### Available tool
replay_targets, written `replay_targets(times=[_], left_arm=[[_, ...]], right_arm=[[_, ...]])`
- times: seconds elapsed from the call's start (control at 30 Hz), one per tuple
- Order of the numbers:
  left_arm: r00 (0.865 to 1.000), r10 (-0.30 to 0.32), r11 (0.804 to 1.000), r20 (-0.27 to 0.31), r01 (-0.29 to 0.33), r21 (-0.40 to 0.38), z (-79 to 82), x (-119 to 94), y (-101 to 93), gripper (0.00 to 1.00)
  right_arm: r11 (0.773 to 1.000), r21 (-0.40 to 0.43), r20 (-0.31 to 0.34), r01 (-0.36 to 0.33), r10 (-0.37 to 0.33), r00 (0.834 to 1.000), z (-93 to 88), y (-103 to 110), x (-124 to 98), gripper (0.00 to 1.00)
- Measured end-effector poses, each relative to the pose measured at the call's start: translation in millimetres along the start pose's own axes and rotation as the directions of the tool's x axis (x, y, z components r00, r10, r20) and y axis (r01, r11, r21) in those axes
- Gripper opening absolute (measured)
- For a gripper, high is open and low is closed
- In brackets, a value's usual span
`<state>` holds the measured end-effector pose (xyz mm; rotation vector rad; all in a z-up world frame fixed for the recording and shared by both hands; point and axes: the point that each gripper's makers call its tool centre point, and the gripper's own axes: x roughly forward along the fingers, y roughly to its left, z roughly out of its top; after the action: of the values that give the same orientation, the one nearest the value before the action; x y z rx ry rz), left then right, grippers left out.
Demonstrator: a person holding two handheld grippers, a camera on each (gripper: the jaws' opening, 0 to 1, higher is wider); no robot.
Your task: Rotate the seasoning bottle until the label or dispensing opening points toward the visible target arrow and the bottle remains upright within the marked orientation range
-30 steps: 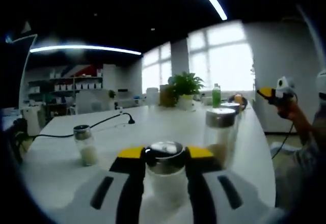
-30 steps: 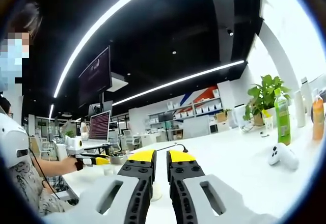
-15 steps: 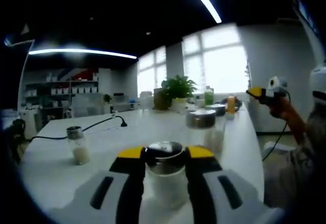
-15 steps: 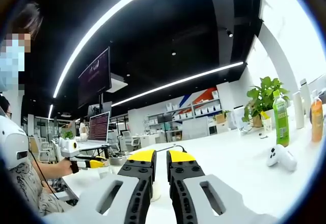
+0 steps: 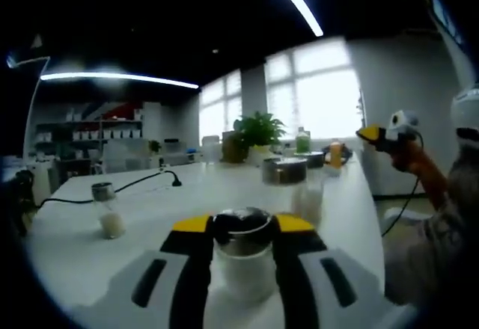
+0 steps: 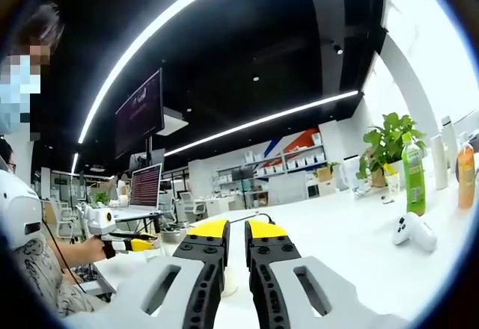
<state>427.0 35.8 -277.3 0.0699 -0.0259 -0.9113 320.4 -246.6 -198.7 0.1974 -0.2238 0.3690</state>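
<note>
In the left gripper view my left gripper (image 5: 243,225) is shut on a glass seasoning bottle (image 5: 241,269) with a metal cap and white contents. Its yellow-tipped jaws press both sides of the bottle just under the cap, and the bottle stands upright over the white table (image 5: 176,205). My right gripper (image 5: 378,134) is held up in a hand at the far right, off the table. In the right gripper view my right gripper (image 6: 236,229) is shut with nothing in it. The left gripper (image 6: 127,242) shows small at the far left, held by a person.
A small shaker (image 5: 108,211) stands to the left and a taller metal-capped shaker (image 5: 288,185) just behind the held bottle. A black cable (image 5: 146,184) crosses the table. A potted plant (image 5: 257,131), a green bottle (image 6: 412,172), an orange bottle (image 6: 465,173) and a white controller (image 6: 414,229) sit further off.
The left gripper view has swung, so both loose shakers slid leftward in it; the held bottle stays gripped. In the steady right gripper view the left gripper drifted slightly left and down.
</note>
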Motion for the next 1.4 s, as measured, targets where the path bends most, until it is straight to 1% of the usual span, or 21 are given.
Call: replay_targets(times=[0.1,0.23,0.4,0.43,0.5,0.57,0.6,0.67,0.73,0.77,0.8,0.83,0.9,1.0,1.1,1.2,1.4], left_arm=[[1.000,-0.013,1.000,-0.003,0.013,-0.011,0.3,1,-0.3,0.32],[1.000,-0.012,1.000,0.001,0.012,0.003,0.6,3,0.0,0.33],[1.000,0.022,1.000,0.019,-0.022,0.009,3.1,5,3.7,0.34],[0.999,0.025,1.000,0.030,-0.025,0.004,6.0,4,3.6,0.36],[0.998,0.040,0.999,0.051,-0.039,-0.016,11.2,4,4.5,0.42],[0.997,0.052,0.999,0.056,-0.051,-0.019,13.9,3,4.1,0.47],[0.996,0.064,0.998,0.056,-0.064,-0.001,14.6,3,4.8,0.46],[0.996,0.078,0.997,0.049,-0.078,0.007,13.6,3,4.6,0.45],[0.995,0.094,0.996,0.046,-0.094,-0.011,12.4,2,6.1,0.45],[0.993,0.112,0.994,0.045,-0.111,-0.023,12.3,0,7.3,0.45],[0.988,0.142,0.990,0.067,-0.144,0.015,16.9,-1,9.9,0.45],[0.984,0.160,0.985,0.072,-0.165,0.059,18.7,-3,9.6,0.45],[0.984,0.167,0.984,0.064,-0.170,0.046,18.1,-4,7.3,0.44],[0.980,0.192,0.981,0.057,-0.193,0.019,16.1,-5,12.0,0.44],[0.975,0.215,0.976,0.063,-0.216,0.004,14.3,-6,15.8,0.44],[0.975,0.214,0.977,0.060,-0.213,-0.023,10.7,-6,13.0,0.45],[0.974,0.223,0.975,0.046,-0.223,-0.021,5.5,-2,9.9,0.43]], right_arm=[[1.000,-0.004,0.006,-0.001,0.001,1.000,2.2,1,0,0.06],[1.000,-0.013,0.009,-0.004,0.004,1.000,4.4,1,-1,0.06],[1.000,-0.010,0.026,0.011,-0.011,1.000,10.0,-5,-4,0.06],[1.000,-0.009,0.027,0.012,-0.012,1.000,10.1,-5,-4,0.06],[1.000,-0.007,0.028,0.014,-0.014,1.000,10.2,-6,-3,0.06],[1.000,-0.005,0.027,0.013,-0.013,1.000,9.6,-6,-3,0.06],[1.000,-0.005,0.026,0.011,-0.011,1.000,9.1,-5,-3,0.06],[1.000,-0.006,0.023,0.008,-0.008,1.000,8.3,-4,-3,0.06],[1.000,-0.007,0.023,0.005,-0.005,1.000,8.2,-3,-3,0.06],[1.000,-0.007,0.023,0.005,-0.005,1.000,8.1,-3,-3,0.06],[1.000,-0.006,0.023,0.006,-0.005,1.000,8.0,-3,-3,0.06],[1.000,-0.006,0.023,0.006,-0.006,1.000,7.9,-3,-3,0.06],[1.000,-0.005,0.025,0.006,-0.006,1.000,8.2,-3,-4,0.06],[1.000,-0.008,0.025,0.003,-0.003,1.000,8.3,-3,-4,0.06],[1.000,-0.010,0.026,-0.002,0.002,1.000,8.4,-2,-4,0.06],[1.000,-0.007,0.029,-0.008,0.008,1.000,8.7,-2,-2,0.06],[0.999,0.000,0.018,-0.036,0.036,0.999,4.5,-1,8,0.06]])
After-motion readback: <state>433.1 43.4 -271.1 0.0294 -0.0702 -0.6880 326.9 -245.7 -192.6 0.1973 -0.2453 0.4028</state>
